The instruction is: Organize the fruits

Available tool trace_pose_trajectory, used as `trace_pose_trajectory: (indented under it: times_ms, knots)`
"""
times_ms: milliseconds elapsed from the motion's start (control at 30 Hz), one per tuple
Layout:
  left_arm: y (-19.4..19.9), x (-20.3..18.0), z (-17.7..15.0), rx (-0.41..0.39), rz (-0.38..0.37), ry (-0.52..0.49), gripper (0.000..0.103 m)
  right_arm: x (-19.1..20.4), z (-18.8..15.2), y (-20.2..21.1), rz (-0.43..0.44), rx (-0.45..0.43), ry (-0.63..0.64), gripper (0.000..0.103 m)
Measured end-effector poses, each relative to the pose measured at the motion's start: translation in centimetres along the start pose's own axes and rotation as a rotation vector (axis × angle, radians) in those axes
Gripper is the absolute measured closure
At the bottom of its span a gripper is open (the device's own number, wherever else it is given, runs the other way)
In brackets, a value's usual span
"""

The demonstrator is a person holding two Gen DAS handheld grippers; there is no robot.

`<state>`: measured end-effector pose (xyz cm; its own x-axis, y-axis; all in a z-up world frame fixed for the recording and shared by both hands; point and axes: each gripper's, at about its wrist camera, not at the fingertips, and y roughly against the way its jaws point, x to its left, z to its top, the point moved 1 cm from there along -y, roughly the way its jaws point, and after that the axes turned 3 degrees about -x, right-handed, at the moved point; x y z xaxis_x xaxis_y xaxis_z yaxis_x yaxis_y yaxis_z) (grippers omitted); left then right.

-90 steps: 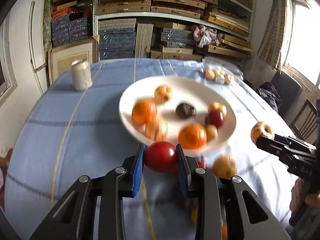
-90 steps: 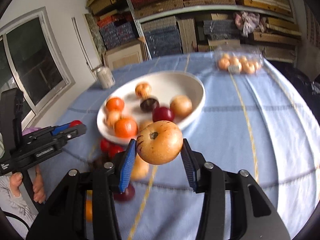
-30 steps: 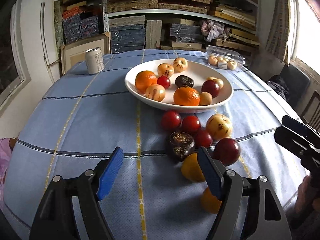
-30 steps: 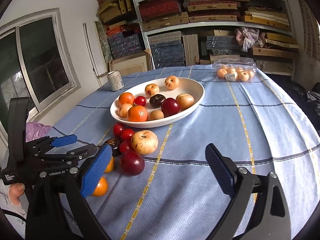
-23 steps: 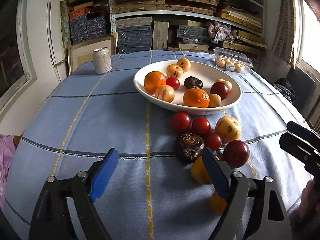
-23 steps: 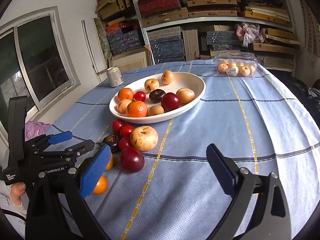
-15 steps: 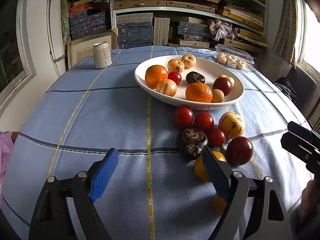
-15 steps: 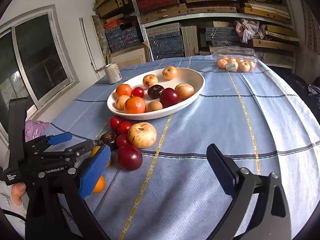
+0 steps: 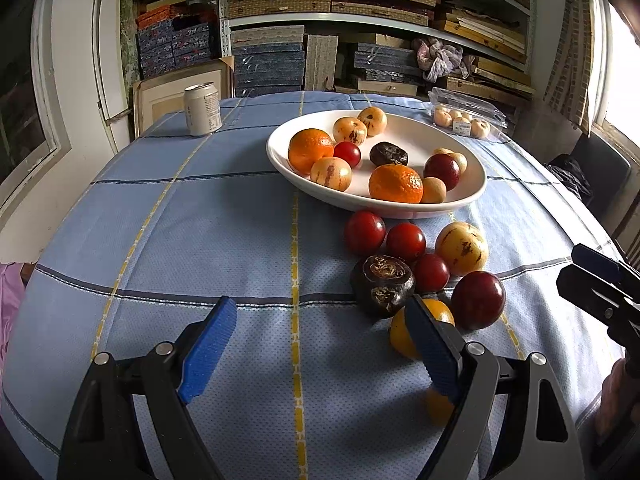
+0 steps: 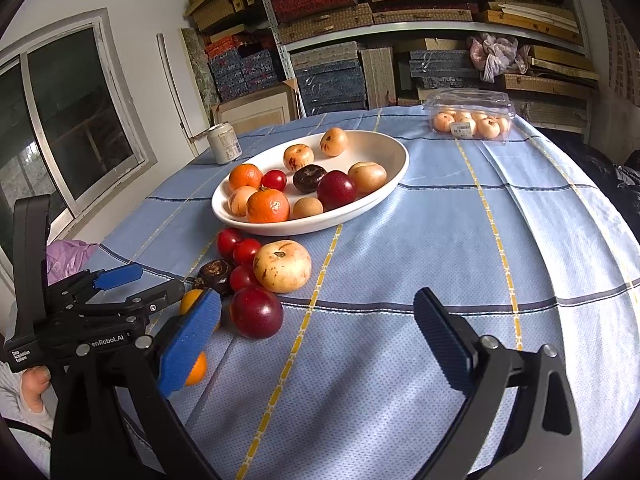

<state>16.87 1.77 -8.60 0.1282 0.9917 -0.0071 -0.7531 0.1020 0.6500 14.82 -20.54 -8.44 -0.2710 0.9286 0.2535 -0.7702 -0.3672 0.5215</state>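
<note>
Left wrist view gives us the left claw [image 9: 320,344] spread wide and empty, ribbed blue pads over woven blue tabletop [image 9: 200,240]; our right claw [image 10: 316,336] likewise. Beyond, round glossy fruits [image 9: 416,272] cluster beside a smooth white oval bowl [image 9: 476,192] holding more.

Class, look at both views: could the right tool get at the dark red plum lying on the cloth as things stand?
Probably yes. The right tool is open and empty, and the plum lies just ahead beside its left pad, uncovered, though other fruit crowds its far side.
</note>
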Motion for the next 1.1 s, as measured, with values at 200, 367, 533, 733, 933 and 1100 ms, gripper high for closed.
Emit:
trace_pose_trajectory:
  times_ms: [200,367,533,733,933,1100]
  knots:
    - [0.0,-0.1,0.0,0.003,-0.016,0.005,0.016,-0.1,-0.3,-0.3,0.001,0.009,-0.002,0.008]
    - [0.3,-0.8,-0.2,0.006,-0.082,-0.006,0.016,0.0,-0.3,-0.1,0.006,0.008,-0.001,0.008]
    - [1.1,-2.1,-0.2,-0.026,-0.138,-0.05,0.016,-0.1,-0.2,0.1,0.012,-0.001,-0.008,0.008]
    - [0.9,-3.5,-0.5,-0.003,-0.184,-0.094,0.016,-1.3,0.1,0.2,0.002,0.007,-0.063,0.008]
    - [0.7,-4.3,-1.0,0.013,-0.176,-0.133,0.016,-1.7,0.2,0.4,0.01,0.004,-0.084,0.008]
    - [-0.6,-3.6,-0.9,0.061,-0.201,-0.085,0.017,-1.7,0.2,0.5,0.015,-0.003,-0.081,0.008]
